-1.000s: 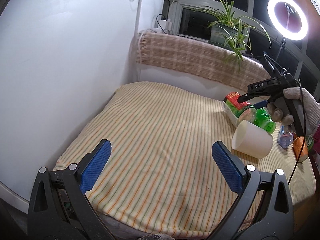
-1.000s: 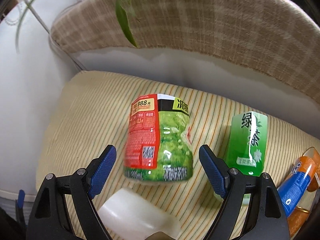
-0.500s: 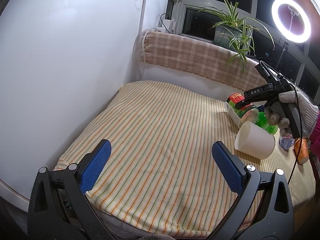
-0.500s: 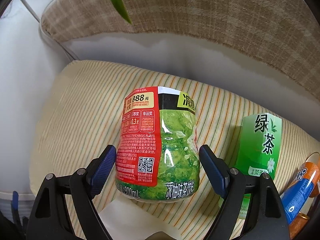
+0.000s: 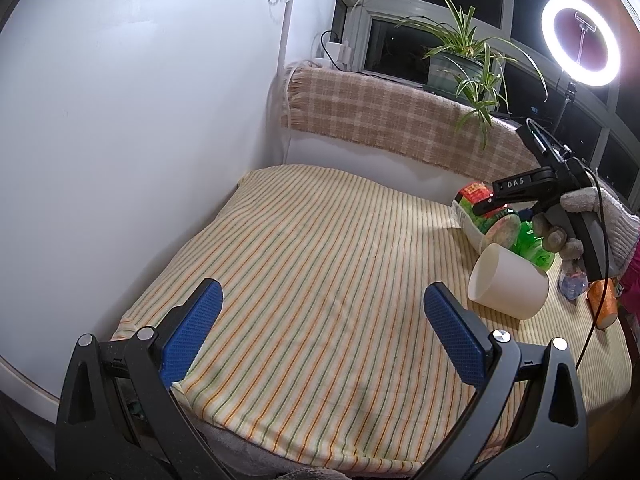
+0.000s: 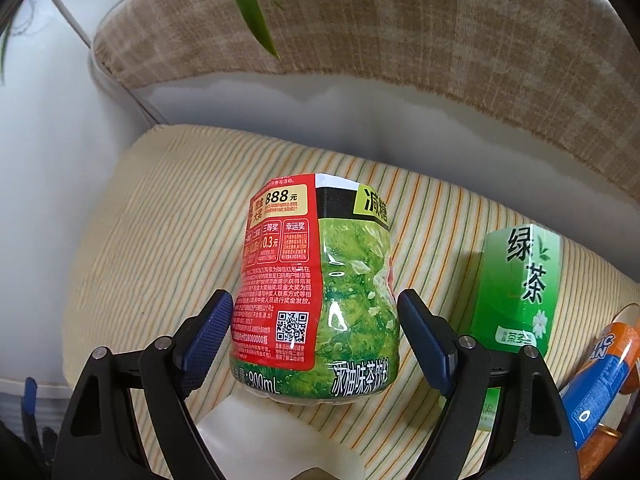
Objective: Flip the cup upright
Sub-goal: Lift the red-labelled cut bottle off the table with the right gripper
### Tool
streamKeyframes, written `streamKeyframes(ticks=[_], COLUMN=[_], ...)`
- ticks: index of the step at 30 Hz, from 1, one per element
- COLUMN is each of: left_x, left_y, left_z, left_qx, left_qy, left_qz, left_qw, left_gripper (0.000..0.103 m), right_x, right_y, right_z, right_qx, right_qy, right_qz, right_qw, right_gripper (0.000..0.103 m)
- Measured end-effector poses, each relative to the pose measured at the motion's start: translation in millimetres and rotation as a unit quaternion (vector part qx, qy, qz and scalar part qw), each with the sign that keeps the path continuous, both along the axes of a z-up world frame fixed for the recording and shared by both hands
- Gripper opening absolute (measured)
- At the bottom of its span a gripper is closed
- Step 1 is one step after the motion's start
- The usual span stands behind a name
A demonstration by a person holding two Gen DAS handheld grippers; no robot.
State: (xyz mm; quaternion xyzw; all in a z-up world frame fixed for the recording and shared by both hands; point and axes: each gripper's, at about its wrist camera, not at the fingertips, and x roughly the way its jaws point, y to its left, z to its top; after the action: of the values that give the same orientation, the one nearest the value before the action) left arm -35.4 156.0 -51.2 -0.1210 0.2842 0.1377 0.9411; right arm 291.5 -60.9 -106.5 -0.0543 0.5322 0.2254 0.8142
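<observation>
Lying tipped on the near right: cup (image 5: pixel 507 288), likely light, stiff, slippery. Best pinched across the rim. Both tongs gaping, left (image 5: pixel 326 328) and right (image 6: pixel 316 338), holding nothing.

"888", "900mL" on bottle (image 6: pixel 316 292); "绿茶" on carton (image 6: pixel 520 280).

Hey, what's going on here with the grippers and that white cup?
A person holds two grippers over a striped cloth. The white cup lies on its side, untouched. The right gripper, open, hangs above it, its fingers either side of a green-and-red bottle. The left gripper waits open, away from everything.
</observation>
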Motion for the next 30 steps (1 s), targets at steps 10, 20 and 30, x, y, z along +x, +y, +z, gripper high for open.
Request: streamKeyframes(ticks=[10,20,30], left_x=[-3.7,2.9,16.9], left_y=[-8.5,-40.2,-90.6], left_z=[6.2,17.0,21.5], left_qx=[0.005,0.013,0.015], left_qy=[-0.008,-0.024,-0.031], left_qz=[-0.008,-0.047,-0.108], left_qw=[0.9999,0.9985,0.9936], left_gripper=[0.102,0.102,0.102], right_x=[-29.8,-96.9,-183.1], right_y=[-14.9,-76.0,-157.1], right_z=[37.2,73.9,53.2], right_qx=[0.013,0.084,0.168], right_qy=[-0.063,-0.109,-0.108], right_qz=[0.002,-0.024,-0.092], right_qw=[0.998,0.990,0.976], right_gripper=[0.084,0.084,0.084])
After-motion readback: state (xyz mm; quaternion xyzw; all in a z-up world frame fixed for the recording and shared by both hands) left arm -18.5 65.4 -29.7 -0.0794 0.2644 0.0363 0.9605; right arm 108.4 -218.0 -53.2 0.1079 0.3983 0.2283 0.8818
